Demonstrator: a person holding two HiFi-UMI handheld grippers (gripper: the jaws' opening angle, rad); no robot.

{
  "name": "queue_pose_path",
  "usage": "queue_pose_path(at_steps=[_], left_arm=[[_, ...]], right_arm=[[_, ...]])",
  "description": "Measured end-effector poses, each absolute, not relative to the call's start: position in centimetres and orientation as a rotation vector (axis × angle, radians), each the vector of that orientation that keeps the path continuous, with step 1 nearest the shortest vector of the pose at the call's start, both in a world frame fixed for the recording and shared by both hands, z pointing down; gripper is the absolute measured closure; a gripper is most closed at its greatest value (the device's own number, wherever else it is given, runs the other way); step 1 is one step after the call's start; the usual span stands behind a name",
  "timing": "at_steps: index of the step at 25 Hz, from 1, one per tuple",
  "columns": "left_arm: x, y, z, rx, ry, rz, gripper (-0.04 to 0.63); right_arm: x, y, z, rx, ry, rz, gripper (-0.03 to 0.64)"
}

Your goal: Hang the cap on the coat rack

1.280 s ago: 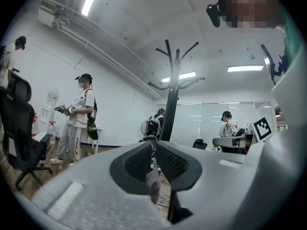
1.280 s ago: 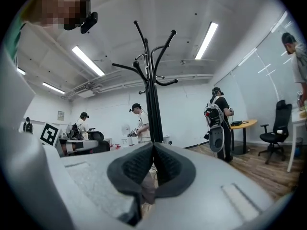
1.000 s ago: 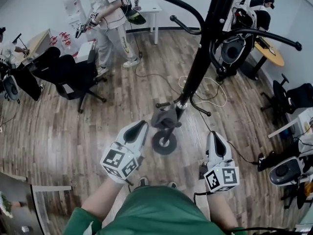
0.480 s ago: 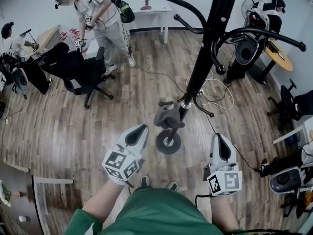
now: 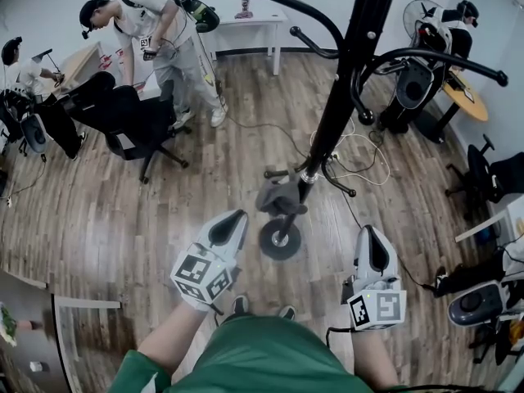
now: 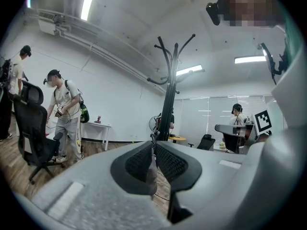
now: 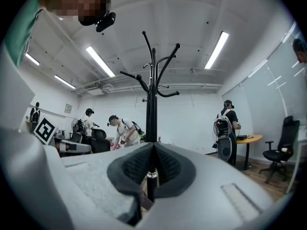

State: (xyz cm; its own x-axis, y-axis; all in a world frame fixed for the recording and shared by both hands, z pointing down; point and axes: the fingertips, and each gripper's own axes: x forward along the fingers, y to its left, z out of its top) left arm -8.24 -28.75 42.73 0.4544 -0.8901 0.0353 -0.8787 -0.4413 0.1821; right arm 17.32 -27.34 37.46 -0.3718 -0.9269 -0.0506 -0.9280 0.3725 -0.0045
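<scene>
The black coat rack (image 5: 337, 97) stands right in front of me, its round base (image 5: 280, 241) on the wood floor. A grey cap (image 5: 277, 196) hangs on a low hook near the base. My left gripper (image 5: 236, 218) is held left of the base, short of the cap, shut and empty. My right gripper (image 5: 366, 232) is to the right of the base, also shut with nothing in it. The rack's pole (image 6: 169, 104) rises just past the tips of the left gripper (image 6: 154, 145). The same pole (image 7: 151, 104) stands behind the tips of the right gripper (image 7: 153, 145).
A person (image 5: 168, 43) stands at the back left by a black office chair (image 5: 123, 117) and a white table (image 5: 246, 19). Loose cables (image 5: 352, 158) lie on the floor right of the rack. A round wooden table (image 5: 463, 88) and machines (image 5: 475, 289) are at the right.
Both grippers stay shut and almost where they were, the right one slightly lower. The cap still hangs on the low hook. The person at the back left has bent forward.
</scene>
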Motion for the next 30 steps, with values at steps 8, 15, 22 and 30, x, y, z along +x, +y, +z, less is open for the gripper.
queue_pose_path(at_steps=[8,15,22,30], left_arm=[[-8.6,-28.7,42.9,2.509,-1.549,-0.105,0.561],[-8.8,-28.8,43.3,2.518,-1.528,-0.092,0.561],[-8.9,-28.6,43.7,2.528,-1.501,-0.081,0.561],[-9.4,-29.1,44.0,2.53,-1.486,-0.068,0.561]], right_arm=[[16.8,-26.3,36.6,-1.726,2.575,0.122,0.614],[16.9,-26.0,36.7,-1.75,2.56,0.118,0.614],[16.6,-25.3,36.8,-1.769,2.55,0.118,0.614],[16.3,-25.4,36.7,-1.785,2.537,0.111,0.614]])
